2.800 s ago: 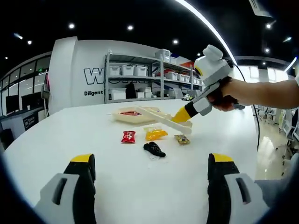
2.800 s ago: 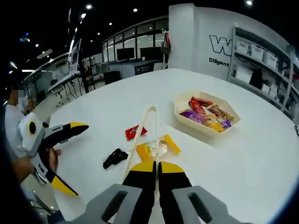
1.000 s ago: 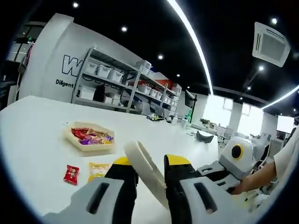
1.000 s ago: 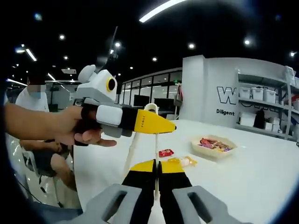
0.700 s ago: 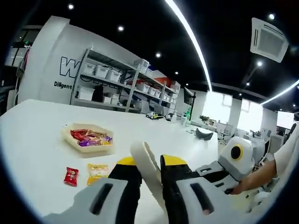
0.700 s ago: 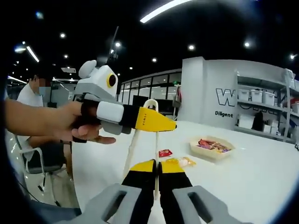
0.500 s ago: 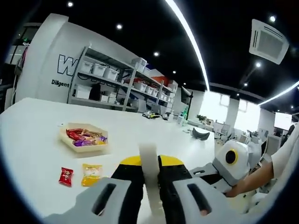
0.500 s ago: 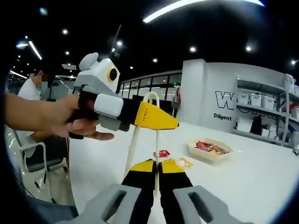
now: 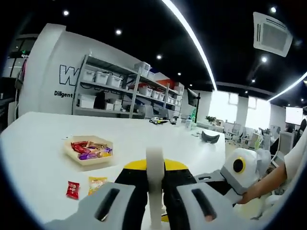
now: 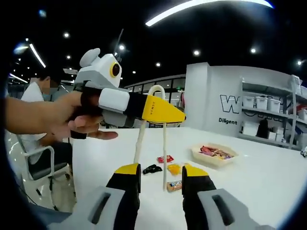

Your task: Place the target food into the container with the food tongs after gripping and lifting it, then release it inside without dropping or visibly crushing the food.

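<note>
Tongs [image 10: 152,139] now hang from the left gripper [image 10: 165,114]; right gripper [image 10: 160,178] fingers have spread wide, letting go.

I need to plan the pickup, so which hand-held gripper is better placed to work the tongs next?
Left, probably. The left hand-held gripper is shut on the food tongs, which hang from it above the table. The right hand-held gripper is open and holds nothing.

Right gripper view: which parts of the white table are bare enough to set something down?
The white table lies bare right of the beige hexagonal tray of wrapped snacks, and left of the cream plastic tongs. It is crowded between them: red packet, black packet, yellow packet, brown bar.
</note>
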